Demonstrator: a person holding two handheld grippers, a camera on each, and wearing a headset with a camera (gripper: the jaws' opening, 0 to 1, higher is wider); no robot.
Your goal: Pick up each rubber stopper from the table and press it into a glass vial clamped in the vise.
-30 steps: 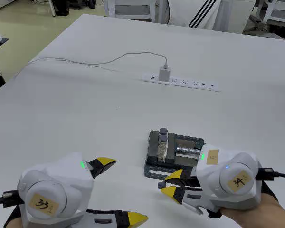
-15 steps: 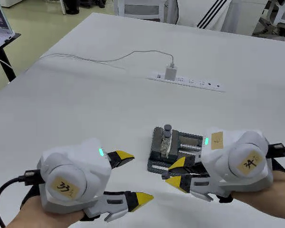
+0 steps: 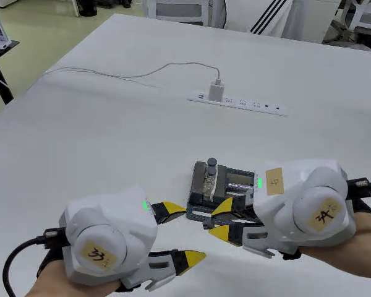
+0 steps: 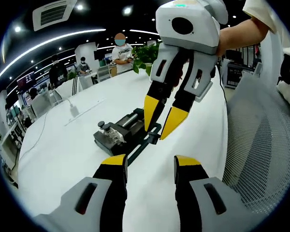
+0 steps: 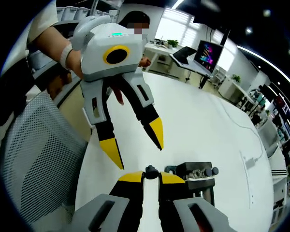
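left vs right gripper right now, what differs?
Jaws: the left gripper stands wide open, while the right gripper is nearly closed.
Load: the left gripper is empty. The right gripper pinches a small dark stopper at its tips.
Place: the right gripper's tips sit at the base of the vise, and the left gripper is off to its side.
Shared: white bodies and yellow-tipped jaws.
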